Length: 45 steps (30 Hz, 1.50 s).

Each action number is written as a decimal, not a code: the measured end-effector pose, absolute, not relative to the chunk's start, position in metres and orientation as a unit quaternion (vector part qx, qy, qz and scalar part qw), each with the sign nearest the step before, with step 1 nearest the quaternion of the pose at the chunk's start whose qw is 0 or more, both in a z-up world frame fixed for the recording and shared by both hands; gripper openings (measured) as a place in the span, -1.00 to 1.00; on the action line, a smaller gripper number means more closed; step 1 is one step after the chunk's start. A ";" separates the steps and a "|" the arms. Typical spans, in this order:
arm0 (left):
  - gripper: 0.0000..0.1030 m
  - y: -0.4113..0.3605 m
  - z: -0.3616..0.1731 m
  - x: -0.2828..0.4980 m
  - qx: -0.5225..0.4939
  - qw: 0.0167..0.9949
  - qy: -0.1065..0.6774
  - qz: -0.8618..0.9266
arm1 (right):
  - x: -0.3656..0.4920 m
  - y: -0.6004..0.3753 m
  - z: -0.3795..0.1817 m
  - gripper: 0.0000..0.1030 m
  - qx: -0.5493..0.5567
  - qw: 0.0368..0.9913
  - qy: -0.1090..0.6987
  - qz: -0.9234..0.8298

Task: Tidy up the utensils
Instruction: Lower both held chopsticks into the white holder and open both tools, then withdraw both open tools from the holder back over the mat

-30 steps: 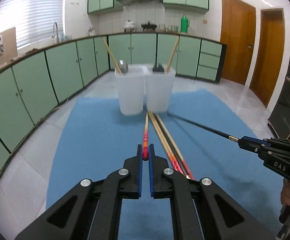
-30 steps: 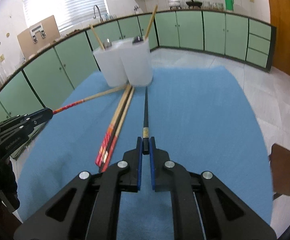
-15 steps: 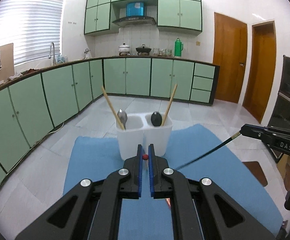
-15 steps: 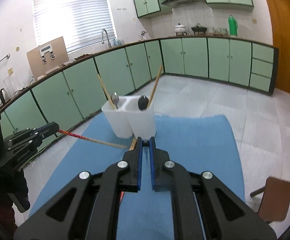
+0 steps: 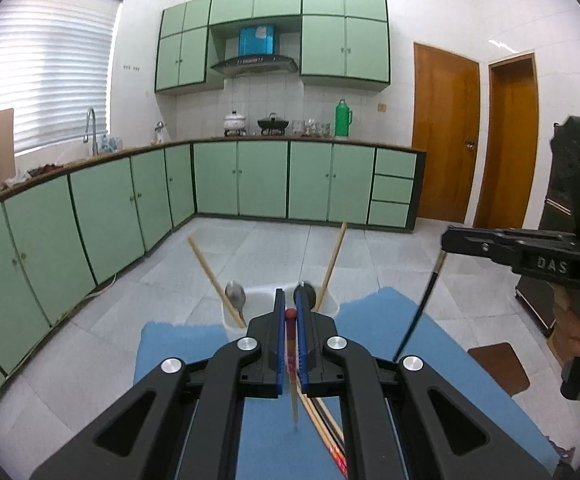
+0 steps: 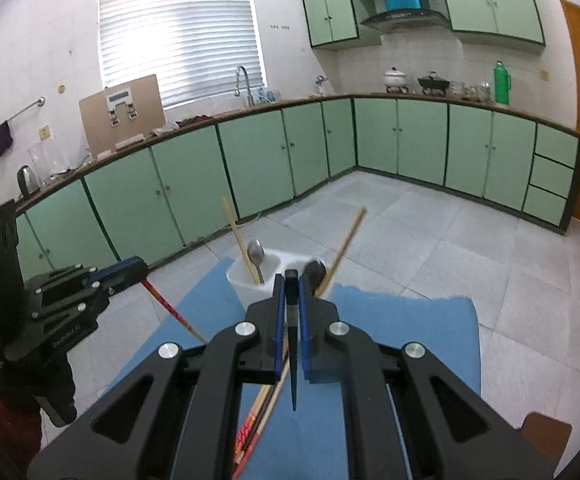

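Observation:
My left gripper (image 5: 289, 300) is shut on the red-tipped end of a wooden chopstick (image 5: 293, 380), which hangs down over the blue mat (image 5: 430, 344). Just behind its fingertips stands the white two-part holder (image 5: 260, 294), with a wooden chopstick and a spoon in each part. My right gripper (image 6: 290, 284) is shut on a black chopstick (image 6: 293, 360) that also slants down. Each gripper shows in the other's view: the right gripper (image 5: 446, 242) with the black chopstick (image 5: 420, 312), the left gripper (image 6: 142, 271) with the red-tipped chopstick (image 6: 170, 308). The holder (image 6: 242, 276) sits ahead.
Several loose chopsticks (image 6: 256, 420) lie together on the mat under the grippers, and the same loose chopsticks (image 5: 326, 432) show in the left wrist view. A brown stool (image 5: 498, 368) stands right of the table. Green cabinets line the far walls. A hand (image 5: 574, 320) holds the right gripper's handle.
Both grippers have risen, each lifting its chopstick off the mat. The chopsticks now hang steeply instead of lying flat. The holder has dropped lower in both views.

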<state>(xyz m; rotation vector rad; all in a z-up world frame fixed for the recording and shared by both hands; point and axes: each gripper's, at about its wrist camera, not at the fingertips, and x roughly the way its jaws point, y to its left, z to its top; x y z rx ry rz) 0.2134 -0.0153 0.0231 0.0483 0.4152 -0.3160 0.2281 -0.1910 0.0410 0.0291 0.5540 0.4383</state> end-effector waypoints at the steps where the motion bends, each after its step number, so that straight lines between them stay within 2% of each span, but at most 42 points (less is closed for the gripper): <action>1: -0.90 -0.015 0.028 0.215 0.025 0.967 0.201 -0.157 | 0.231 -0.191 0.046 -0.89 0.014 0.939 0.267 0.217; 10: -0.90 -0.015 0.082 0.233 0.031 0.979 0.128 -0.155 | 0.258 -0.188 0.104 -0.89 0.013 0.950 0.212 0.229; 17: -0.90 -0.017 0.104 0.267 0.030 0.986 0.090 -0.140 | 0.291 -0.186 0.117 -0.89 0.013 0.958 0.189 0.215; 21: -0.90 -0.017 0.095 0.290 0.030 0.987 0.089 -0.128 | 0.310 -0.184 0.112 -0.89 0.011 0.961 0.181 0.206; 34: -0.88 -0.023 0.012 0.353 0.033 0.971 0.198 -0.128 | 0.356 -0.166 0.041 -0.88 0.013 0.946 0.257 0.195; 35: -0.85 -0.022 0.008 0.353 0.034 0.970 0.203 -0.126 | 0.358 -0.164 0.034 -0.88 0.012 0.944 0.267 0.196; 37: -0.58 -0.019 0.000 0.356 0.032 0.968 0.217 -0.123 | 0.361 -0.161 0.022 -0.80 0.004 0.937 0.289 0.194; 38: -0.51 -0.016 -0.003 0.355 0.027 0.968 0.221 -0.120 | 0.360 -0.160 0.020 -0.73 0.002 0.938 0.292 0.189; 40: -0.34 -0.010 -0.004 0.348 0.020 0.968 0.221 -0.118 | 0.353 -0.164 0.017 -0.43 0.005 0.942 0.284 0.178; 45: 0.03 0.005 -0.001 0.318 0.018 0.973 0.205 -0.099 | 0.326 -0.185 0.021 -0.04 0.021 0.956 0.251 0.150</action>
